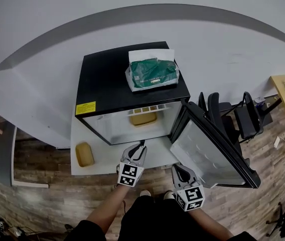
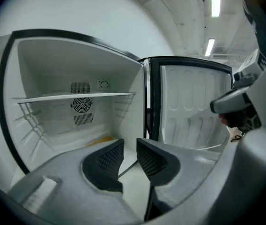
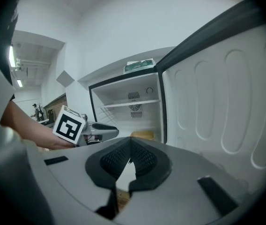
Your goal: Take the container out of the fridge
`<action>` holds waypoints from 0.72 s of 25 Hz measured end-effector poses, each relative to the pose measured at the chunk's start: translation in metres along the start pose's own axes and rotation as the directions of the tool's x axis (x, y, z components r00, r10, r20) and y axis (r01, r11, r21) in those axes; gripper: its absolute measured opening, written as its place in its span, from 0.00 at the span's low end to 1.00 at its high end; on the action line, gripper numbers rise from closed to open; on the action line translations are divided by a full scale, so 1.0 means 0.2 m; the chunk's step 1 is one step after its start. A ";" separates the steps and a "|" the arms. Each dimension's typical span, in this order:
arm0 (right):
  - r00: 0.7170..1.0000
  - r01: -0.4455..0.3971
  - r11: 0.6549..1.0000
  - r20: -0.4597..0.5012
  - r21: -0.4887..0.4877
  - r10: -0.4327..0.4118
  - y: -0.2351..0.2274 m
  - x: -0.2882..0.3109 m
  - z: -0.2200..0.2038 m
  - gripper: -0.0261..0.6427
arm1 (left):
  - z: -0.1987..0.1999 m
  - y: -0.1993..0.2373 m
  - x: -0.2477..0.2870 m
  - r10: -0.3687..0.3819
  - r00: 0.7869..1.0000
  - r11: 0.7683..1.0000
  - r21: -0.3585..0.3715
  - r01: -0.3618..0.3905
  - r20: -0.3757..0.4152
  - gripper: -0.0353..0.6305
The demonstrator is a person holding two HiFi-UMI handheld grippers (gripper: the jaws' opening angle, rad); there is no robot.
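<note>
Grey left claw [image 2: 129, 149], jaws parted and empty, hovers at the fridge [image 1: 122, 69] mouth; right claw [image 3: 129, 149] beside it, pinched closed on nothing. Yellow container [image 1: 143, 118] sits ahead of left claw, deep on fridge floor. Risk: jaws look too narrow, could shove it rearward.

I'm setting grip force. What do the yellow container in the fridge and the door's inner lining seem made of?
Yellow rectangular container: probably plastic, matte; even colour, rounded corners, but too small to be sure. White inner lining of the fridge door: moulded plastic, slightly glossy; smooth pressed-in oval ribs.
</note>
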State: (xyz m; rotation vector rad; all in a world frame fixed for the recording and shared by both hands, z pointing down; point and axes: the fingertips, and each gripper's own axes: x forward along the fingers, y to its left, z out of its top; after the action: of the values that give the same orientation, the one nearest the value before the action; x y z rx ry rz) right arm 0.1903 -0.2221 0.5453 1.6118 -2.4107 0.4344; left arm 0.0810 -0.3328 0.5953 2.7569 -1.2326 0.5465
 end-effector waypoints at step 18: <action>0.990 0.122 0.992 -0.081 0.042 -0.119 -0.03 0.05 -0.12 0.04 | -0.32 0.36 0.75 -0.134 0.956 0.960 0.205 0.190 -0.261 0.28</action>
State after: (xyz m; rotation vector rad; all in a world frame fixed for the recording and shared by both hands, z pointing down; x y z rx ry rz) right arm 0.1934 -0.2239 0.5723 1.7154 -2.2478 0.5256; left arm 0.1023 -0.4742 0.7025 2.8249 -0.9295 1.0335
